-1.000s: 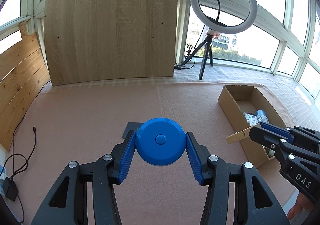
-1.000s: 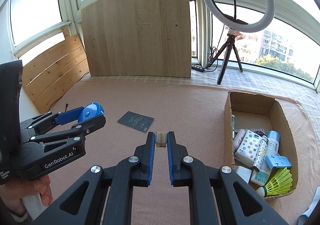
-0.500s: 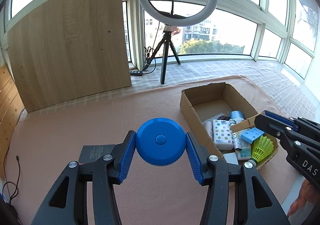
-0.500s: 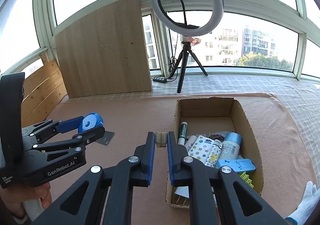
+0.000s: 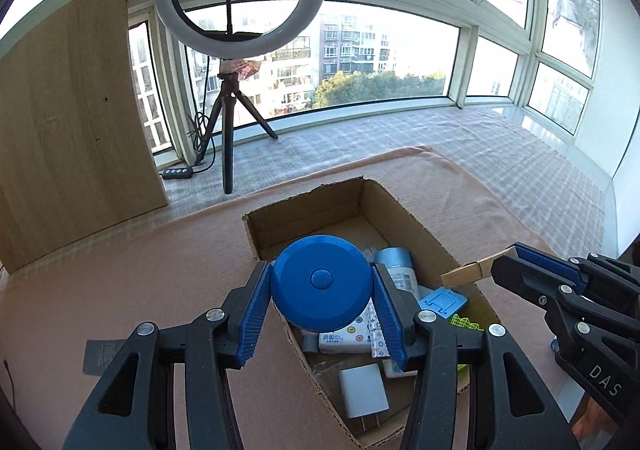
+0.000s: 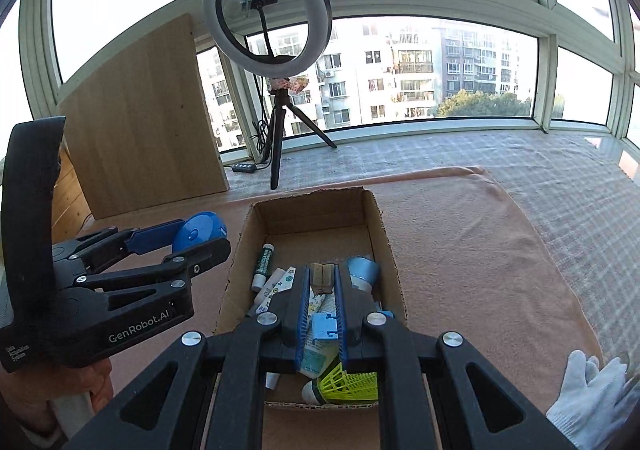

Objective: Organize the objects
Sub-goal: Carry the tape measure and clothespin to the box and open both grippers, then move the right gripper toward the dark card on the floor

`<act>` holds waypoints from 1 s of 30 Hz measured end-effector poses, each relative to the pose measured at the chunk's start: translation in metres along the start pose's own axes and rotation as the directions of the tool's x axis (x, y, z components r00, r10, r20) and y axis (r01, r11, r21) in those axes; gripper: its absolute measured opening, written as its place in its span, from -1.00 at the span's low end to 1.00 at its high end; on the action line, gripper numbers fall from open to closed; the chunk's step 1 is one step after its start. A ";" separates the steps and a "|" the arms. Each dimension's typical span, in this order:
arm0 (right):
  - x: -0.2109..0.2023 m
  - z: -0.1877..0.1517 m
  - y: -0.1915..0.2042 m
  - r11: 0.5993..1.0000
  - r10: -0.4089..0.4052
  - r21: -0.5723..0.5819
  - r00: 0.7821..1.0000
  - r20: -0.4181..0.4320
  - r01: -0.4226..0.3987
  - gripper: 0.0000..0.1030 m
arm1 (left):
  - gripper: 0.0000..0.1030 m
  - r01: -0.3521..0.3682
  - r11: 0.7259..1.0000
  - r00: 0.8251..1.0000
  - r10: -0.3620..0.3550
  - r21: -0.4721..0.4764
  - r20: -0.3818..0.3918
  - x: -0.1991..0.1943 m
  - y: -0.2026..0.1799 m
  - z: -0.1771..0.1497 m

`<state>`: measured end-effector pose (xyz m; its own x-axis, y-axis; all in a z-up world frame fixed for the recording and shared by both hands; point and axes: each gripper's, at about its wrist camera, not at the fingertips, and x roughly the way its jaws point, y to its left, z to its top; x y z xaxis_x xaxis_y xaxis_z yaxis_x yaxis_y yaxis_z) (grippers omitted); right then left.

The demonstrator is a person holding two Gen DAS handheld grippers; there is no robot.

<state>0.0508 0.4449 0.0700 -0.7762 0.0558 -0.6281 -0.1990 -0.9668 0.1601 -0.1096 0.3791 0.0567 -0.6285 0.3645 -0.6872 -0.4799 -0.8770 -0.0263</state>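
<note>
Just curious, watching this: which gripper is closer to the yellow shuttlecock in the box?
Right. The right gripper, shut on a clothespin, hangs over the box just above the shuttlecock. The left gripper, holding a blue disc, is beside the box's left wall.

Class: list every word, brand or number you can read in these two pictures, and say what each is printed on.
"GenRobot.AI": side of the left gripper.
"DAS": side of the right gripper; the rest is cut off.
Small print below "GenRobot.AI", the green tube, the tissue pack and the dark card: too small to read.
</note>
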 end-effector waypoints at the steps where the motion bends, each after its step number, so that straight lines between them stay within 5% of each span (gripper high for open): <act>1: 0.001 0.000 -0.001 1.000 -0.002 0.002 1.000 0.000 0.002 -0.79 | 0.04 0.004 1.000 1.000 -0.004 0.003 -0.002 0.002 -0.002 0.000; 7: 0.008 0.001 -0.008 1.000 -0.007 0.015 1.000 -0.020 0.007 -0.78 | 0.05 0.021 1.000 0.999 -0.020 0.004 -0.028 0.012 -0.005 0.001; 9: 0.011 0.000 -0.010 1.000 -0.011 0.023 1.000 -0.028 0.012 -0.68 | 0.44 0.008 1.000 0.999 -0.008 -0.004 -0.039 0.015 -0.004 0.000; 11: 0.010 -0.001 -0.010 1.000 -0.011 0.029 1.000 -0.022 0.012 -0.47 | 0.56 -0.006 1.000 1.000 0.005 -0.005 -0.022 0.011 -0.001 -0.001; 26: 0.019 0.000 0.046 0.999 0.015 -0.045 0.999 -0.042 -0.017 -0.46 | 0.59 -0.048 0.995 0.999 0.046 -0.090 -0.025 -0.020 0.070 -0.039; 30: 0.030 -0.003 0.086 0.992 0.059 -0.109 0.995 -0.080 -0.068 -0.25 | 0.59 -0.069 0.987 0.997 0.066 -0.146 -0.030 -0.036 0.111 -0.063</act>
<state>0.0126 0.3627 0.0623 -0.7362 -0.0218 -0.6764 -0.0798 -0.9897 0.1188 -0.1014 0.2488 0.0326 -0.6402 0.2966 -0.7087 -0.3402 -0.9365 -0.0846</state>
